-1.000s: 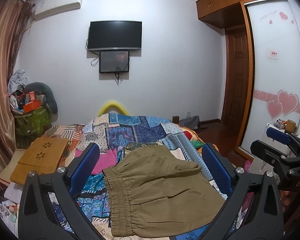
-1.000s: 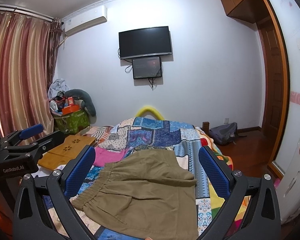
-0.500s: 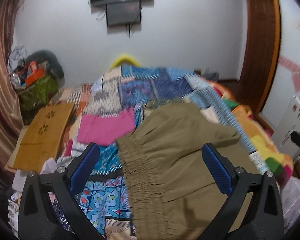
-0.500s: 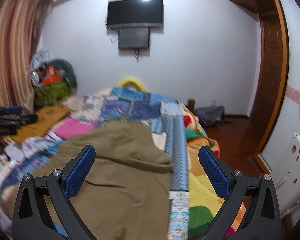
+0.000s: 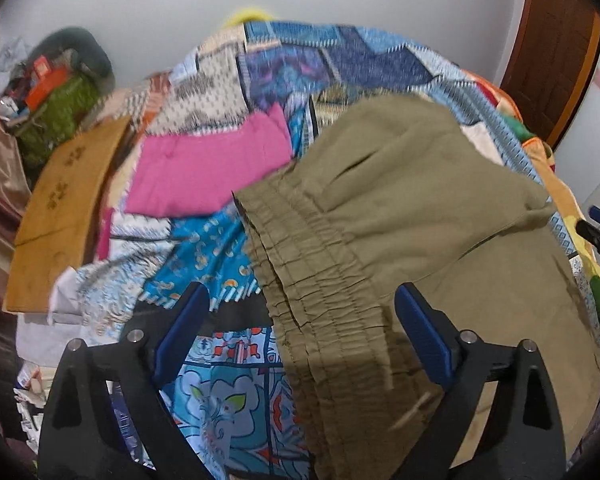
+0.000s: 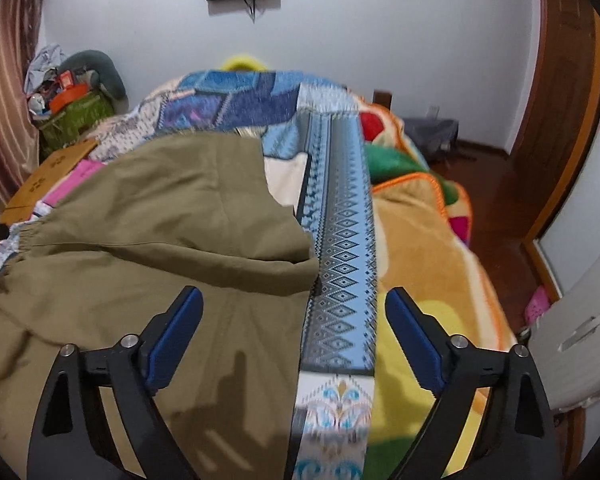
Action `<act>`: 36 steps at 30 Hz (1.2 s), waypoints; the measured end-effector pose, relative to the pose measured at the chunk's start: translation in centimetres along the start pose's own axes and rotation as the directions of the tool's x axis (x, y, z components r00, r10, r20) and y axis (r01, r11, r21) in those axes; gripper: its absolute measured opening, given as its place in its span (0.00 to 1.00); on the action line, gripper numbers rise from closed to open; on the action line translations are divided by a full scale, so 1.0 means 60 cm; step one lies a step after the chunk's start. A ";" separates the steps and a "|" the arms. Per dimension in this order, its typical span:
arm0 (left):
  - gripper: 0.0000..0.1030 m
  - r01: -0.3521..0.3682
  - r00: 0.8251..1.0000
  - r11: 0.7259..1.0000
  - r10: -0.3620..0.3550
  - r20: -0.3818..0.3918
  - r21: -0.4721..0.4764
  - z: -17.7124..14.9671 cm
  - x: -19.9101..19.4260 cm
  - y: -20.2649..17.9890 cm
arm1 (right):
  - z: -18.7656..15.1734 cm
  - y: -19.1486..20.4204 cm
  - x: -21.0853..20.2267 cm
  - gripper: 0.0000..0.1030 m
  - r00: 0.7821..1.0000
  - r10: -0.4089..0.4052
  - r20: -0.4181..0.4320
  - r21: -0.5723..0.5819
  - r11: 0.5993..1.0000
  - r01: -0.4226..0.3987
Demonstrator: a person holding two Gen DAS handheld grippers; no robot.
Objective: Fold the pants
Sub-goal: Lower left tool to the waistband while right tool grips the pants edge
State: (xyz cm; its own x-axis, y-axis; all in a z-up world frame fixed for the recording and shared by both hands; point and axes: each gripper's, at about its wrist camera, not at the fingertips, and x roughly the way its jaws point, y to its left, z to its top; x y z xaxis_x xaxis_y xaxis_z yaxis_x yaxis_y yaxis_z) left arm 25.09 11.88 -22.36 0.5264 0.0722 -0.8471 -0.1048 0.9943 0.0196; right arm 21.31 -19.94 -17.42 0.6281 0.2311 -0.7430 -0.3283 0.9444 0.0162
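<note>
Olive-khaki pants (image 5: 400, 220) lie spread on the patchwork bedspread (image 5: 292, 68). Their gathered elastic waistband (image 5: 316, 280) runs down the middle of the left wrist view. My left gripper (image 5: 302, 328) is open and hovers just above the waistband, its blue pads on either side of it. In the right wrist view the pants (image 6: 160, 220) fill the left half, with the leg edge at the centre. My right gripper (image 6: 294, 332) is open and empty above that right edge of the pants and a blue diamond-pattern strip (image 6: 340, 248).
A pink cloth (image 5: 208, 168) and a wooden board (image 5: 60, 208) lie left of the pants. A cluttered green basket (image 5: 56, 108) stands by the far left wall. An orange-yellow blanket (image 6: 428, 260) covers the bed's right side, with a wooden door (image 6: 560, 100) beyond.
Both grippers have tilted down and moved closer to the bed. The left now hovers over the waistband, the right over the pants' right edge. Both stay open.
</note>
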 end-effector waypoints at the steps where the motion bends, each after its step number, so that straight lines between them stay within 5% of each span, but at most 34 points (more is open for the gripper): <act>1: 0.88 0.006 1.000 1.000 -0.006 -0.018 -0.005 0.000 0.009 0.002 | 0.003 -0.002 0.012 0.79 1.000 0.009 -0.013 -0.004 1.000 -0.009; 6: 0.86 0.096 0.992 0.994 -0.099 -0.072 -0.043 -0.002 0.049 0.014 | 0.014 -0.001 0.074 0.64 0.996 0.053 -0.076 -0.045 0.997 -0.057; 8: 0.86 0.136 0.987 0.989 -0.140 -0.079 -0.060 -0.002 0.057 0.020 | 0.013 0.002 0.094 0.48 0.992 0.065 -0.105 -0.068 0.995 -0.072; 12: 0.85 0.187 0.978 0.980 -0.192 -0.082 -0.070 -0.006 0.063 0.030 | 0.003 0.006 0.118 0.33 0.987 0.087 -0.136 -0.093 0.991 -0.100; 17: 0.85 0.141 0.989 0.990 -0.142 -0.053 -0.014 -0.008 0.059 0.024 | -0.005 -0.009 0.126 0.26 0.979 0.118 -0.164 -0.058 0.990 -0.129; 21: 0.85 0.097 0.995 0.995 -0.096 -0.040 0.011 -0.009 0.055 0.016 | -0.011 -0.005 0.124 0.25 0.978 0.098 -0.185 -0.066 0.992 -0.111; 29: 0.84 0.129 0.989 0.991 -0.132 -0.063 -0.043 0.010 0.034 0.025 | 0.012 -0.007 0.105 0.30 0.970 0.066 -0.236 -0.079 0.993 -0.086; 36: 0.84 0.129 0.989 0.990 -0.132 -0.063 -0.053 0.046 0.047 0.018 | 0.049 -0.016 0.053 0.50 0.985 0.135 -0.111 -0.042 0.989 -0.141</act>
State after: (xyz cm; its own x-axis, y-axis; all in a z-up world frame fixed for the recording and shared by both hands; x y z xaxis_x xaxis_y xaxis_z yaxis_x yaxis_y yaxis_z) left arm 28.81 13.35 -23.28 0.4811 -0.0652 -0.8743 -0.0808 0.9897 -0.1182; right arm 25.68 -19.42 -17.86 0.4957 0.3293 -0.8037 -0.4426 0.8919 0.0924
